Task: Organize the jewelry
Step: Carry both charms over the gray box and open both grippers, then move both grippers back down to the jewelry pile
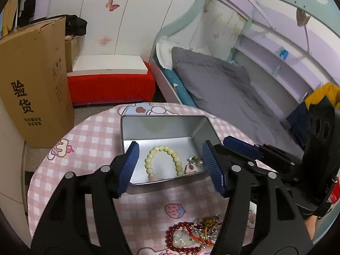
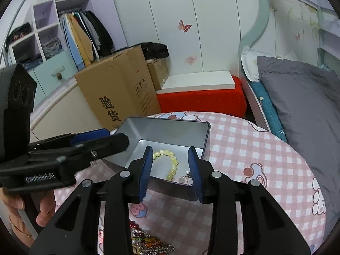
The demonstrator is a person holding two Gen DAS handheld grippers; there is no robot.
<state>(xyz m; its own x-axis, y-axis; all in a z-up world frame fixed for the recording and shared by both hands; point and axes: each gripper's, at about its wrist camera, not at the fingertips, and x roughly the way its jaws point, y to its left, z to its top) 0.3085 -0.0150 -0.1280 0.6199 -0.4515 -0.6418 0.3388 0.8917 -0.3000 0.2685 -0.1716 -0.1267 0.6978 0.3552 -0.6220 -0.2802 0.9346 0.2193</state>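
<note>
Jewelry point(image 1: 191, 235) not yet sorted is seen heaped nearer than the tin point(image 1: 161, 127), beneath both empty, parted grippers, left gripper point(image 1: 170, 167) and right gripper point(image 2: 171, 174), the left apparently nearer.

Tin point(image 1: 161, 127) open-topped; bracelet point(image 1: 163, 161) inside; jewelry pile point(image 1: 197, 233) crowds near tablecloth.

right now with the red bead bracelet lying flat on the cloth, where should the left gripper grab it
Take the red bead bracelet at its outer left arc, coming from above with one finger inside the loop. It lies flat on the tablecloth, and its right side is tangled with the charm pile. The left gripper is open.
</note>
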